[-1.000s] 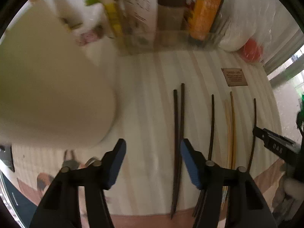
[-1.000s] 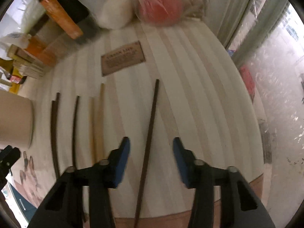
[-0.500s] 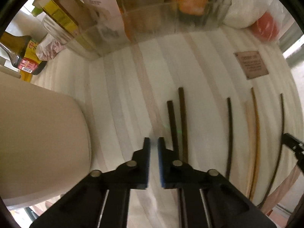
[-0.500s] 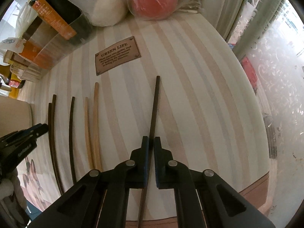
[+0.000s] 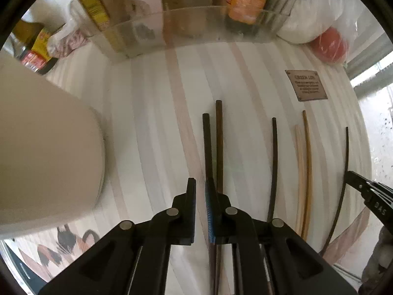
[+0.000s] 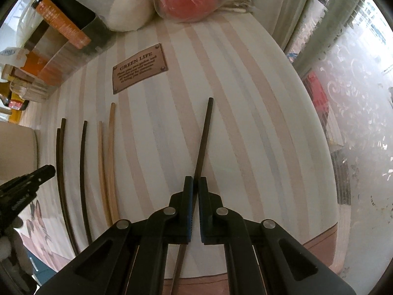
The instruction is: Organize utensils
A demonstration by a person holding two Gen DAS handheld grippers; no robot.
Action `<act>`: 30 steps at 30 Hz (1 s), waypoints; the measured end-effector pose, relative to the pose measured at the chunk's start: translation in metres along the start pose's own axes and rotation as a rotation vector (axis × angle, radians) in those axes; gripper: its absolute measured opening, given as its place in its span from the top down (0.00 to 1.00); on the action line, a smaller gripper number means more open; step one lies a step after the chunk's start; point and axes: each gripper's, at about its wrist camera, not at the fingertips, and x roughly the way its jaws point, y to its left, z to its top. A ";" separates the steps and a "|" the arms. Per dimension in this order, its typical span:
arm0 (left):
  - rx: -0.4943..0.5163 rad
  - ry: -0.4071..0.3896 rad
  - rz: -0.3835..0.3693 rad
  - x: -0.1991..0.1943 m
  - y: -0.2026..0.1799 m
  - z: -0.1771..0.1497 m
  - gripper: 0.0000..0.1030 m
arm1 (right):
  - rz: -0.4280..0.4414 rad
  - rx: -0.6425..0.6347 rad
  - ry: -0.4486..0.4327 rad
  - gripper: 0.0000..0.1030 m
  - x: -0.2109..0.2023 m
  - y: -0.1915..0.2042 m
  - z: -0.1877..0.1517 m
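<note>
A striped tablecloth (image 5: 152, 123) lies under both grippers. A big beige rounded container (image 5: 44, 147) stands to the left of the left gripper (image 5: 200, 191). Ahead of it is a clear bin (image 5: 196, 22) packed with boxes. Ahead of the right gripper (image 6: 195, 189) sits a plastic bag (image 6: 189, 2) with something red inside. Nearer, to the left of its line, is a brown "GREEN LIFE" patch (image 6: 138, 67).

The right gripper's jaws are pinched on a lone dark chopstick (image 6: 203, 142), which runs forward from the pads, its shaft lying along the cloth.

The left gripper's jaws are almost together after just easing apart a touch, and only cloth shows in the slit. A dark chopstick pair (image 5: 206, 147) reaches forward from its right finger; the nearer stick seems to pass under that finger rather than between the pads. To the right of the left gripper lie a single dark chopstick (image 5: 275, 159) and then a pale wooden pair (image 5: 303, 172).
</note>
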 end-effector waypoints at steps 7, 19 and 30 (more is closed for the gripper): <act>-0.026 -0.022 0.049 -0.005 -0.002 -0.035 0.38 | -0.013 -0.040 0.020 0.94 0.004 0.007 -0.001; -0.178 -0.049 0.062 0.020 0.019 -0.066 0.07 | -0.207 -0.243 0.126 0.93 0.015 0.048 0.012; -0.199 -0.196 0.073 0.009 0.024 -0.129 0.00 | -0.289 -0.320 0.081 0.93 0.014 0.082 -0.008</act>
